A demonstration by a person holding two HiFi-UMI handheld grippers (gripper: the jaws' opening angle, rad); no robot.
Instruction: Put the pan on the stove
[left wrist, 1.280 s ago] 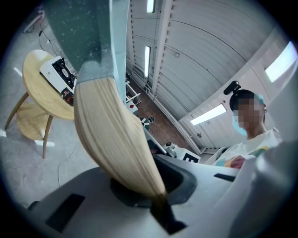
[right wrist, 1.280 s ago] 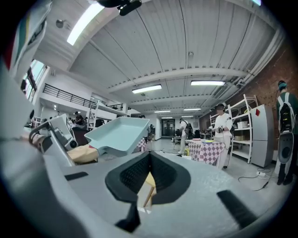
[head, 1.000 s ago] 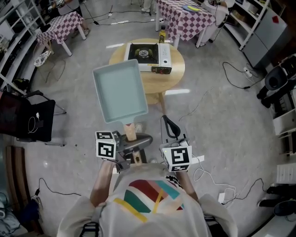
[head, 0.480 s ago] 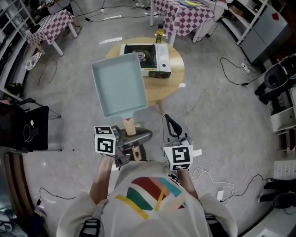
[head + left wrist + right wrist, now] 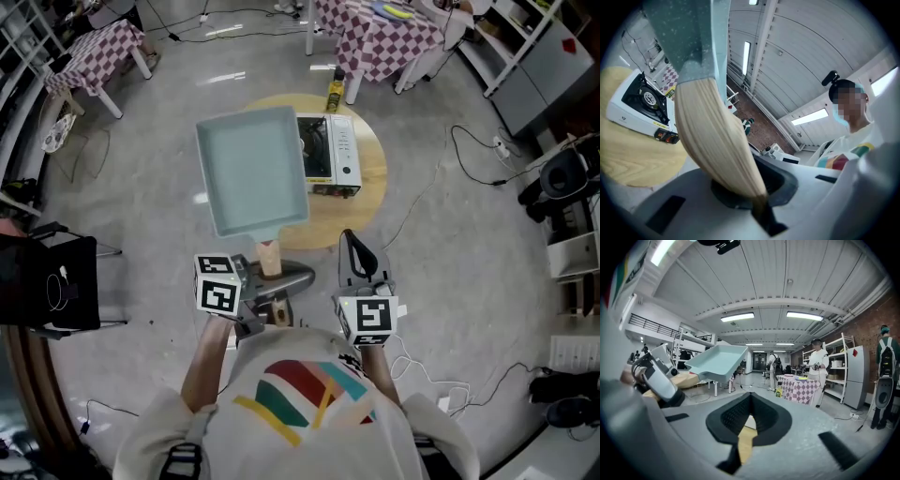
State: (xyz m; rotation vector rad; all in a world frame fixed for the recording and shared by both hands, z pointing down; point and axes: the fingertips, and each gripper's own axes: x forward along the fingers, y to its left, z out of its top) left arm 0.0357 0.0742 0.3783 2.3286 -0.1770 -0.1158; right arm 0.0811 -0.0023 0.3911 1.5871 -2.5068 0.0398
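A pale teal rectangular pan [image 5: 251, 167] is held in the air by its wooden handle [image 5: 270, 257], on which the left gripper [image 5: 272, 277] is clamped. In the left gripper view the handle [image 5: 712, 136] is seen to run straight down into the closed jaws of that gripper [image 5: 751, 199], with the underside of the pan [image 5: 686, 33] rising above it. The pan is carried roughly level, with its open side up. In the head view it is seen over the grey floor [image 5: 450, 281] and over the left edge of a round wooden desk [image 5: 370, 183]; it is not set down on anything. A white portable gas stove [image 5: 330, 155] stands on the desk. Its left part is covered in that view by the pan's right edge, and its black burner [image 5: 644, 96] is shown bare in the left gripper view. The right gripper [image 5: 357, 259] is held beside the left one, to the right of the handle and apart from it. In its own view the jaws of this gripper [image 5: 750, 401] are seen brought together with nothing gripped between them, and the pan [image 5: 717, 361] is seen aloft to the left. A yellow bottle [image 5: 334, 94] stands at the far edge of the desk, and tables with checked cloths [image 5: 384, 33] are seen beyond it.
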